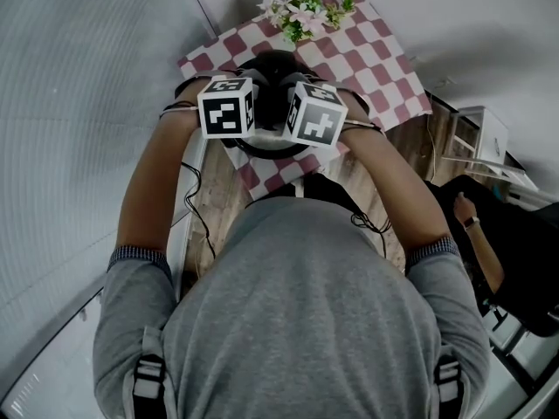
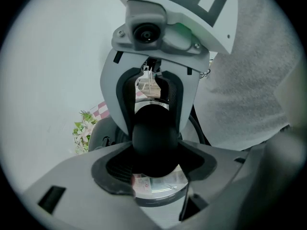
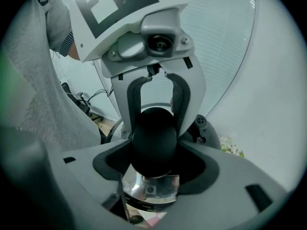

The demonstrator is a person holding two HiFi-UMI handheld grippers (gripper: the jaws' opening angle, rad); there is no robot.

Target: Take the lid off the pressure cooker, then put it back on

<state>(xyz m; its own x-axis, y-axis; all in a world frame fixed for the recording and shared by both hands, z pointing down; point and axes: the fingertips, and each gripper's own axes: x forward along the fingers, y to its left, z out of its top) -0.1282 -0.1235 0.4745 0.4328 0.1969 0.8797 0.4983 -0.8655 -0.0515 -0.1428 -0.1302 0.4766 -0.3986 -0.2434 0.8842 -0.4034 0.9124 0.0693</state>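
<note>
Holding the black rounded knob (image 2: 154,138) of the shiny steel lid (image 2: 160,185) from two sides. The left gripper (image 2: 156,161) and right gripper (image 3: 154,161) face each other, each with jaws fairly wide but closed against the knob and nothing else between them. The lid is over the dark pressure cooker (image 1: 272,66), on the red-and-white checked cloth (image 1: 380,55) on the wooden desk (image 1: 218,203). Whether it has cleared the pot I cannot tell. I judge the lid stiff and heavy, its polished steel slippery. The knob is the one sound hold, but it is round and smooth and may swivel, so I want both grips level.
</note>
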